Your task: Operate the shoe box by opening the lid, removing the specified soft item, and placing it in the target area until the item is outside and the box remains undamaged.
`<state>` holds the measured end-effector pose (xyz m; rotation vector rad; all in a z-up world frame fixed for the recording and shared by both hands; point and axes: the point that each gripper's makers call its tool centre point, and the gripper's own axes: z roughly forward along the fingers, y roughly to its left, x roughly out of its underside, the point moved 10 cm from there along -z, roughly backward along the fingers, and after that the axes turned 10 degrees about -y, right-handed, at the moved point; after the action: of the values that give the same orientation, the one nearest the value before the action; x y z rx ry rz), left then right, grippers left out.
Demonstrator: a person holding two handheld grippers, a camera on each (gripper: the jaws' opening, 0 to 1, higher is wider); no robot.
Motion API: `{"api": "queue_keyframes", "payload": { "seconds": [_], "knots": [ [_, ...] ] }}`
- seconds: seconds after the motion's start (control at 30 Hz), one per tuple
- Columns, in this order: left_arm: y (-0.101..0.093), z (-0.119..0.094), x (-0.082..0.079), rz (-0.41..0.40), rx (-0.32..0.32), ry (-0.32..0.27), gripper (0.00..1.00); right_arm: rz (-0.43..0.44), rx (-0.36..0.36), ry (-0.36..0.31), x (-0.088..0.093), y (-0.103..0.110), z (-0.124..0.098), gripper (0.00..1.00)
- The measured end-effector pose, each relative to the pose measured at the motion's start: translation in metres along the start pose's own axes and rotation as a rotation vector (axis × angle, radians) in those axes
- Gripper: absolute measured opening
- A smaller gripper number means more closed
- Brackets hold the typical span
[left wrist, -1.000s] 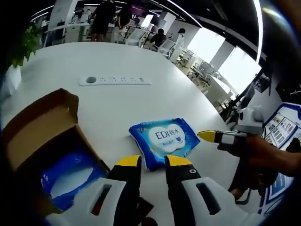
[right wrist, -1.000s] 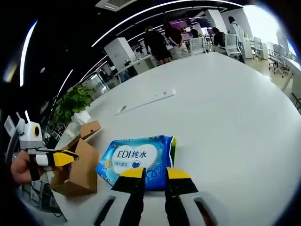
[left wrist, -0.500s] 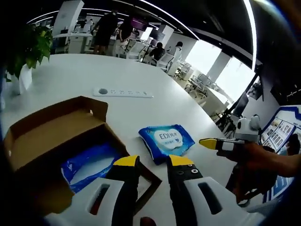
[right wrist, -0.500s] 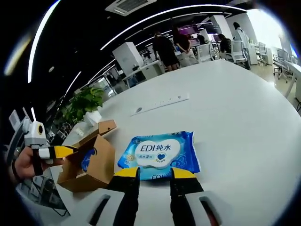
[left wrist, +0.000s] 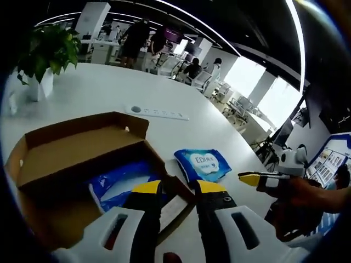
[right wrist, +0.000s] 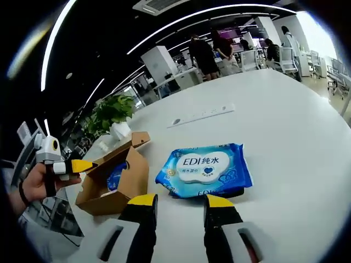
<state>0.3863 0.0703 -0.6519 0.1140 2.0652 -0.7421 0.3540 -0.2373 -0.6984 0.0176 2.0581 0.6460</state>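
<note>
In the left gripper view, the left hand-held gripper [left wrist: 176, 187] has its yellow-tipped jaws parted on nothing, and they cover the near edge of the open shoe box [left wrist: 77, 159], whose lower part blurs into shadow. Inside the box lies a blue pack [left wrist: 123, 179], partly hidden, perhaps a second wipes pack. The blue wipes pack [left wrist: 203, 164] lies flat on the white worktop [left wrist: 98, 96], just beyond the box; its print is too small to read here. A power strip [left wrist: 156, 113] and a potted plant [left wrist: 46, 52] sit farther back. In the right gripper view, the right hand-held gripper [right wrist: 177, 202] is spread and empty, near the wipes pack, whose label reads "EDI". The box stands beside it, lid flap raised.
</note>
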Motion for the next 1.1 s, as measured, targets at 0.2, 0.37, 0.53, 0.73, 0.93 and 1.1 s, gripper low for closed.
{"api": "queue_keyframes", "payload": {
  "seconds": [0.2,0.37,0.53,0.73,0.93,1.1],
  "knots": [
    [-0.001,0.001,-0.002,-0.015,0.008,-0.016,0.23,0.008,-0.015,0.007,0.001,0.001,-0.007,0.29],
    [-0.003,-0.002,-0.003,0.001,0.002,-0.018,0.23,-0.014,-0.031,0.021,0.002,0.0,-0.007,0.3],
    [0.002,-0.009,0.0,0.007,-0.019,-0.019,0.23,-0.007,-0.043,0.026,0.004,-0.002,-0.008,0.31],
    [0.006,-0.017,-0.002,0.018,-0.046,-0.034,0.25,-0.012,-0.07,0.019,0.003,0.002,-0.007,0.32],
    [0.006,-0.027,-0.002,0.066,-0.06,-0.037,0.28,-0.024,-0.105,0.036,0.005,0.007,-0.005,0.33],
    [0.01,-0.038,-0.002,0.082,-0.079,-0.052,0.31,-0.032,-0.129,0.053,0.008,0.012,-0.002,0.36]
  ]
}}
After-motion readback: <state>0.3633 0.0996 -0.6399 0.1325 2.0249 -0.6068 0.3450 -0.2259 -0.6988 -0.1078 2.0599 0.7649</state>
